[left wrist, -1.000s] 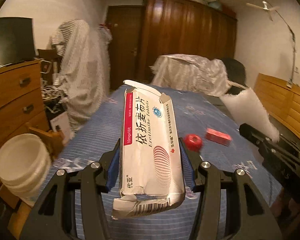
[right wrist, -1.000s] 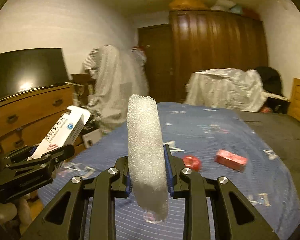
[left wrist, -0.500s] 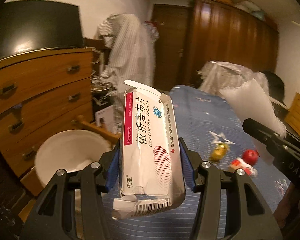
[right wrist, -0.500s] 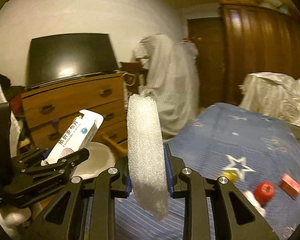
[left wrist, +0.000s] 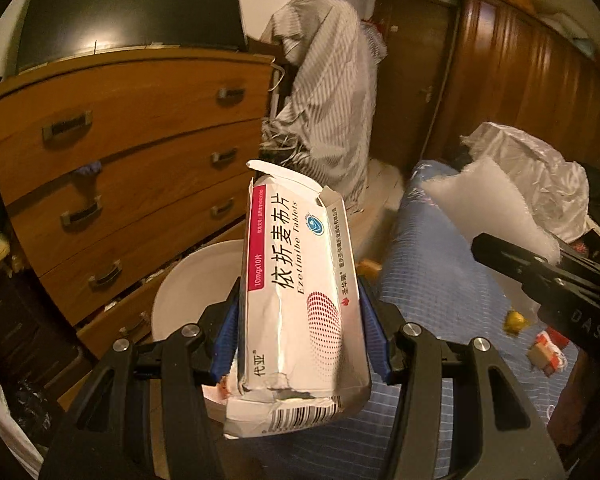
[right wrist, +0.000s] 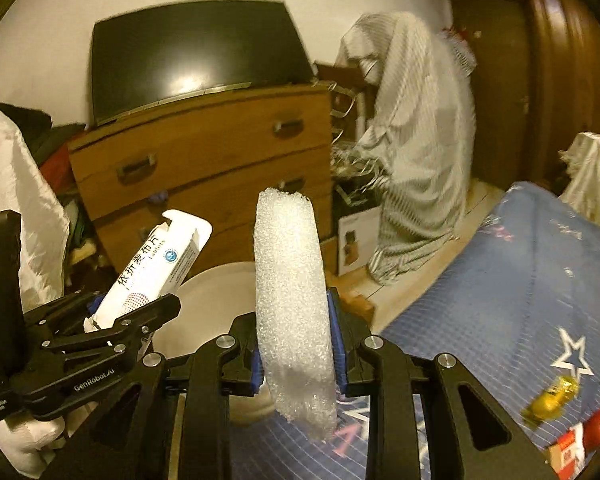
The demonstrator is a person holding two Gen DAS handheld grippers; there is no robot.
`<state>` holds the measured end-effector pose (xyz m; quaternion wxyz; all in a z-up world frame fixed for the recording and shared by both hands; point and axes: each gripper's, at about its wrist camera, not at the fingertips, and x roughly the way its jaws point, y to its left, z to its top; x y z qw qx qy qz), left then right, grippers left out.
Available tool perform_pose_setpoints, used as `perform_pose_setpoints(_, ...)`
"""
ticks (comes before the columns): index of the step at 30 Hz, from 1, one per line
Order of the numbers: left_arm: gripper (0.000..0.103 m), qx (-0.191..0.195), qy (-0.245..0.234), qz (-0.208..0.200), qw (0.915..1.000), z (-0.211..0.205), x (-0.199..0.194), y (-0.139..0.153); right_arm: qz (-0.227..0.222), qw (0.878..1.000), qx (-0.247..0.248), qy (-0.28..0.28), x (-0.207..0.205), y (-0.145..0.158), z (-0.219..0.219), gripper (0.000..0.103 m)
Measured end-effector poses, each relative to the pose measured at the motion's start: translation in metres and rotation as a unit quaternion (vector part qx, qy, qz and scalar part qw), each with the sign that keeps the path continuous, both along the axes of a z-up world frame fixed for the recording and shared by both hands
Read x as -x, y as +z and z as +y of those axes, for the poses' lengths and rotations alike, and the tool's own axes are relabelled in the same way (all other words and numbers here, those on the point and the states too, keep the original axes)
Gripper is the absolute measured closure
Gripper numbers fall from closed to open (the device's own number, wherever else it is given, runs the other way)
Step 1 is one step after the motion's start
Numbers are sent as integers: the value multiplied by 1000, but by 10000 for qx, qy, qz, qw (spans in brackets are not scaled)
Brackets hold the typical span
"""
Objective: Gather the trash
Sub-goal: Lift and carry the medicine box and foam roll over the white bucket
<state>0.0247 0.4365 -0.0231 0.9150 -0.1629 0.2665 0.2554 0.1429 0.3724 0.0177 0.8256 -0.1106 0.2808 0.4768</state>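
My left gripper [left wrist: 300, 332] is shut on a torn white medicine box [left wrist: 300, 292] with a red stripe, held upright; the same box [right wrist: 156, 264] shows at the left of the right wrist view. A strip of white foam wrap [right wrist: 292, 312] stands upright in my right gripper [right wrist: 296, 344], which is shut on it, and its foam [left wrist: 488, 204] pokes in from the right of the left wrist view. A white bin [left wrist: 196, 284] sits on the floor just behind and below both grippers, beside the bed's edge; its rim [right wrist: 216, 284] is partly hidden.
A wooden chest of drawers [left wrist: 120, 152] with a dark screen on top stands behind the bin. The blue bedspread [right wrist: 500, 300] holds a yellow wrapper [right wrist: 552, 396], a red cap and a small red-and-white box [left wrist: 546, 354]. A striped cloth drapes over furniture [left wrist: 324, 92].
Both grippers have swung left, away from the bed and toward the drawers. The white bin has come from the far left edge to the middle, right behind the held box and foam.
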Motion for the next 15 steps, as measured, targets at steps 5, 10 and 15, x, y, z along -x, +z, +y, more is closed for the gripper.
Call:
perform_pose_setpoints(5,52,240,52,234,9994,30,-11,-15,299,9987,348,202,-14,-21,52,76)
perform_pose_setpoints(10,52,529,51,476,9975,53,-15,-30,706,9937,791,360,-30,-49,99,76)
perform_pose_setpoints(15,52,704,11,738,9948,75,-21,-43,1000,9871,1154,474,-41,-73,129,76)
